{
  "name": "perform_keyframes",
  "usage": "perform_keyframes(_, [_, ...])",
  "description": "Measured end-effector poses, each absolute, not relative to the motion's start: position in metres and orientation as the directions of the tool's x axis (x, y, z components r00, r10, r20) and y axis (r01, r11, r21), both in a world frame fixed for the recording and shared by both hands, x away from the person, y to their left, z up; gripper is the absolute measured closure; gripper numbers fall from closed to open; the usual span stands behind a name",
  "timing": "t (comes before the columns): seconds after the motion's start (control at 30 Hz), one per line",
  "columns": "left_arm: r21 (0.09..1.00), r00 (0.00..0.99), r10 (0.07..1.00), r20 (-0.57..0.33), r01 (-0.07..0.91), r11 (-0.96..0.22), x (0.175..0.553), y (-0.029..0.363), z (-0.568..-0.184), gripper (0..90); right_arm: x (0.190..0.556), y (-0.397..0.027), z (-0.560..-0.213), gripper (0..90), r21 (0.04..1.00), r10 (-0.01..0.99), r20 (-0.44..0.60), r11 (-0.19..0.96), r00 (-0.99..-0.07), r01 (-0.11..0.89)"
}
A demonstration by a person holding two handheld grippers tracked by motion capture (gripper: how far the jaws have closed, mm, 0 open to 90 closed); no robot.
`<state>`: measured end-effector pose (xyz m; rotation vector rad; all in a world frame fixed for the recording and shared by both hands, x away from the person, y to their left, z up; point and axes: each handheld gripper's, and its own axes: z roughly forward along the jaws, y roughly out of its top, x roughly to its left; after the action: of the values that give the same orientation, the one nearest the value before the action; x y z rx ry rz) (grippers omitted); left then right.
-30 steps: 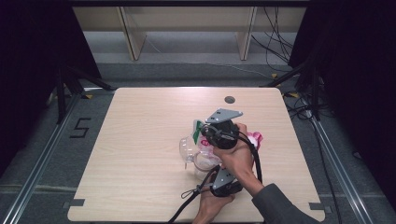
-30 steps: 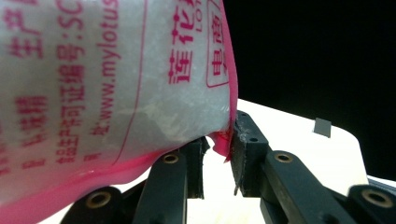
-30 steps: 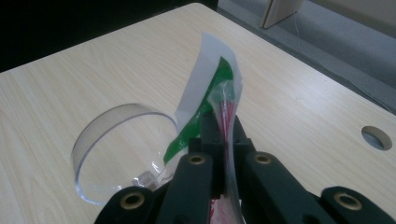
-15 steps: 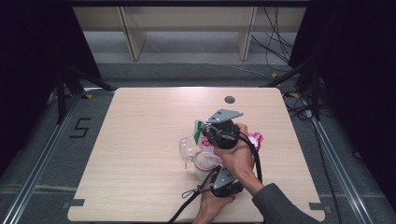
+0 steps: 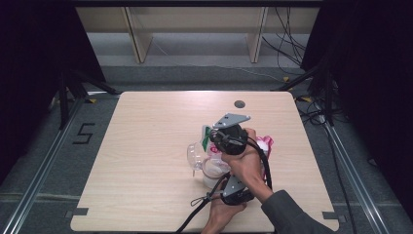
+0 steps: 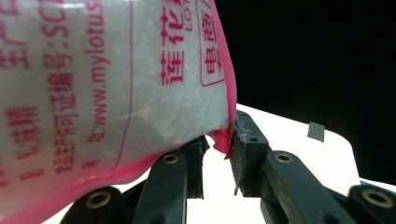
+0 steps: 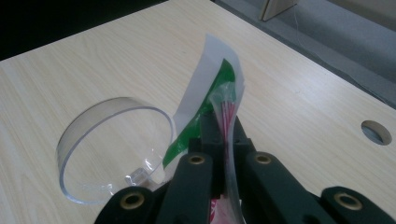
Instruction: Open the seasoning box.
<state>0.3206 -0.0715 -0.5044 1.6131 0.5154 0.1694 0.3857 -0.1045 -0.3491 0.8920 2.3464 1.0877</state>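
Pink-edged plastic bag (image 6: pixel 107 79), filled with white granules, sits near the tabletop (image 5: pixel 146 146) centre, beside a clear plastic cup (image 7: pixel 112 149). The right gripper (image 7: pixel 223 135) is clenched on the bag's green-and-white top edge. The left gripper (image 6: pixel 217 156) has its jaws slightly parted around the bag's pink lower corner, not clamped.

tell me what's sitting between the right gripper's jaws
In the right gripper view, the right gripper pinches the bag's clear, green-and-white top edge.
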Motion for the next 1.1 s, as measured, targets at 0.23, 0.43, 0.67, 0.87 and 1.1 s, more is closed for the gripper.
perform_keyframes(0.23, [0.976,0.886,0.425,-0.183,0.216,-0.031,0.3203,-0.0703,-0.5044,75.8,0.3851,-0.1037,-0.3475,90.0,0.779,0.698,-0.078,0.489,-0.712,0.393])
perform_keyframes(0.43, [0.976,0.886,0.425,-0.185,0.217,-0.027,0.3210,-0.0705,-0.5046,75.9,0.3845,-0.1035,-0.3462,90.0,0.785,0.703,-0.072,0.478,-0.708,0.394])
perform_keyframes(0.67, [0.977,0.889,0.423,-0.175,0.211,-0.038,0.3216,-0.0702,-0.5053,76.1,0.3821,-0.1071,-0.3424,90.0,0.785,0.702,-0.084,0.484,-0.707,0.388])
perform_keyframes(0.87, [0.977,0.893,0.427,-0.143,0.195,-0.080,0.3252,-0.0684,-0.5051,76.3,0.3809,-0.1071,-0.3422,90.0,0.783,0.704,-0.087,0.486,-0.705,0.388])
perform_keyframes(1.1, [0.974,0.887,0.417,-0.197,0.226,-0.020,0.3219,-0.0730,-0.5057,76.2,0.3818,-0.1018,-0.3456,90.0,0.771,0.689,-0.123,0.520,-0.714,0.368])
